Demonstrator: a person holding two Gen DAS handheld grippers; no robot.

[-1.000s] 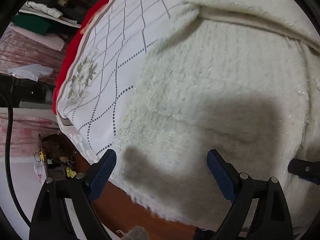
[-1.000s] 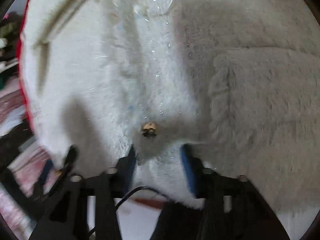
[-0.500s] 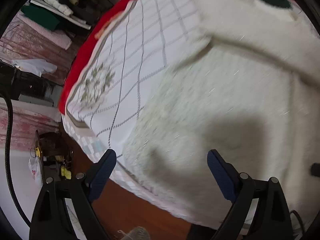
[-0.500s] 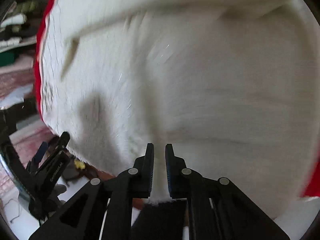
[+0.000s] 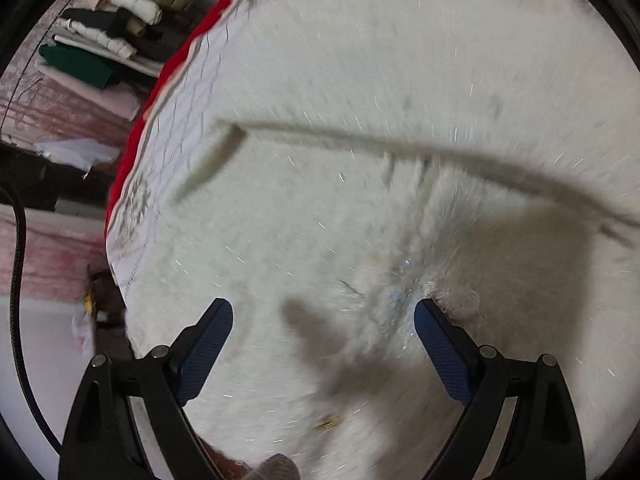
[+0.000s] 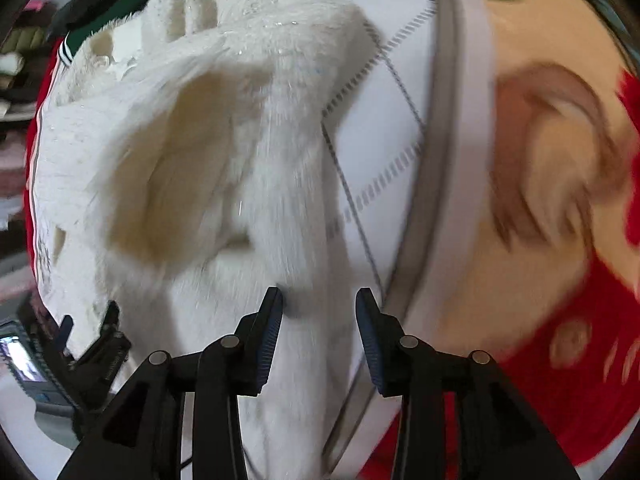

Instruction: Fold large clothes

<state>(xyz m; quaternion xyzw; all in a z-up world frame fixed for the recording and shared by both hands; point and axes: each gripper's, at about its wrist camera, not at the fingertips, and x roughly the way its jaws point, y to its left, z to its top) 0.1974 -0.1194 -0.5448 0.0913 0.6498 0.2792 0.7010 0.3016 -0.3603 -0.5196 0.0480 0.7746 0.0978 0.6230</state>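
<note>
A large fluffy white garment (image 5: 380, 128) lies spread over a white checked cloth (image 5: 188, 92) on the bed. My left gripper (image 5: 324, 344) is open and empty, low over the garment's near part. In the right wrist view the same garment (image 6: 192, 128) is partly folded, with a raised fold over its middle. My right gripper (image 6: 319, 322) is open just above the garment's right edge strip, holding nothing. The left gripper also shows at the lower left of the right wrist view (image 6: 86, 340).
The checked cloth (image 6: 384, 92) lies on a red patterned blanket (image 6: 560, 380). Stacks of folded clothes (image 5: 116, 20) sit on shelves at the far left. A dark green garment (image 6: 120, 12) lies beyond the white one. A black cable (image 5: 18, 280) hangs at left.
My right gripper opened and let go of the white garment, then swung to its right edge. My left gripper stayed open and moved further over the garment.
</note>
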